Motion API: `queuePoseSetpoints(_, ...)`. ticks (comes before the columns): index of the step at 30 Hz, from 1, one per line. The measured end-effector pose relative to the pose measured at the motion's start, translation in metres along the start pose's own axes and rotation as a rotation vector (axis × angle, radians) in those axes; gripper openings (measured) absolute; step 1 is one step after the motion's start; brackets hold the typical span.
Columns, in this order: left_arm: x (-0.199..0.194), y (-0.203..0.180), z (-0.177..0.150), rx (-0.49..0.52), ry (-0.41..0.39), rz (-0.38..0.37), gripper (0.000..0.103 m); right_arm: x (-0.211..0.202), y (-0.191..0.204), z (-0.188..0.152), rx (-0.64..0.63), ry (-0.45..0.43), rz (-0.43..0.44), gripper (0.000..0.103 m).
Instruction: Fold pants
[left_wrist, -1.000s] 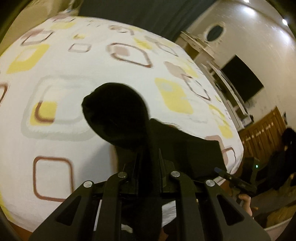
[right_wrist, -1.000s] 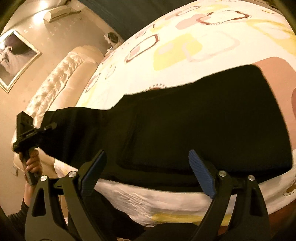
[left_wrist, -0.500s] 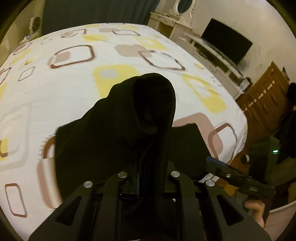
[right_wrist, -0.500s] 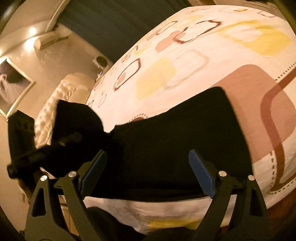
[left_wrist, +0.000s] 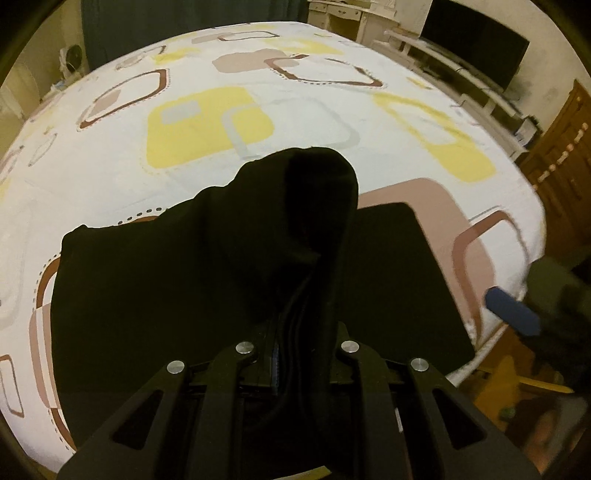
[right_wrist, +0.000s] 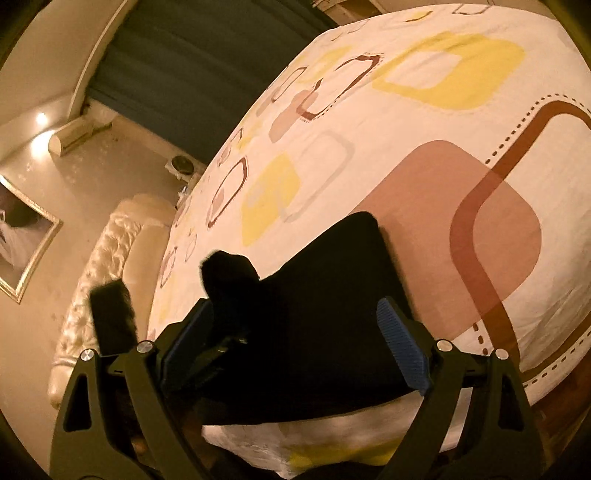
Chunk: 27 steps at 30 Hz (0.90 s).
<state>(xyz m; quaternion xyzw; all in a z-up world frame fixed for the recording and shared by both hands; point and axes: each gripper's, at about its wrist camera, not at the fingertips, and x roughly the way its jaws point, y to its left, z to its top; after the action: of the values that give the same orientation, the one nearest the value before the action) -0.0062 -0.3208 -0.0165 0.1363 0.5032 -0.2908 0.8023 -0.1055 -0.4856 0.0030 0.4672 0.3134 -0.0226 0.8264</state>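
Bunching up between clamped left jaws, black pants (left_wrist: 229, 280) cover bed (left_wrist: 332, 122)

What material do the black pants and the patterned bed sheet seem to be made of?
The black pants look like a soft, matte knit, perhaps cotton or fleece: they drape limply from the left gripper in rounded folds and show no shine. The bed sheet looks like thin, smooth woven cloth, probably printed cotton: flat, matte, with faint creases. The weave of neither is clear.

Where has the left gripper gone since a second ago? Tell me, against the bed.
Yes. The left gripper, shut on the pants, came from off the bed edge inward over it.
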Motion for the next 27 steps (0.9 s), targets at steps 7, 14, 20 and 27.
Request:
queuePoseSetpoints(7,0.004,-0.012,-0.003,0.004,-0.011,0.069,0.016,-0.005,-0.008,0.006,0.039,-0.020,0.018,0.090)
queuePoseSetpoints(14,-0.004,-0.019,-0.007,-0.014,-0.041,-0.006,0.033,-0.015,-0.015,0.010,0.063,-0.046,0.018,0.090)
queuePoseSetpoints(20,-0.019,-0.024,-0.005,-0.046,-0.082,-0.063,0.060,-0.021,-0.019,0.015,0.070,-0.067,0.016,0.090)
queuePoseSetpoints(27,-0.052,-0.015,-0.007,-0.070,-0.113,-0.152,0.061,-0.023,-0.016,0.014,0.049,-0.065,0.009,0.090)
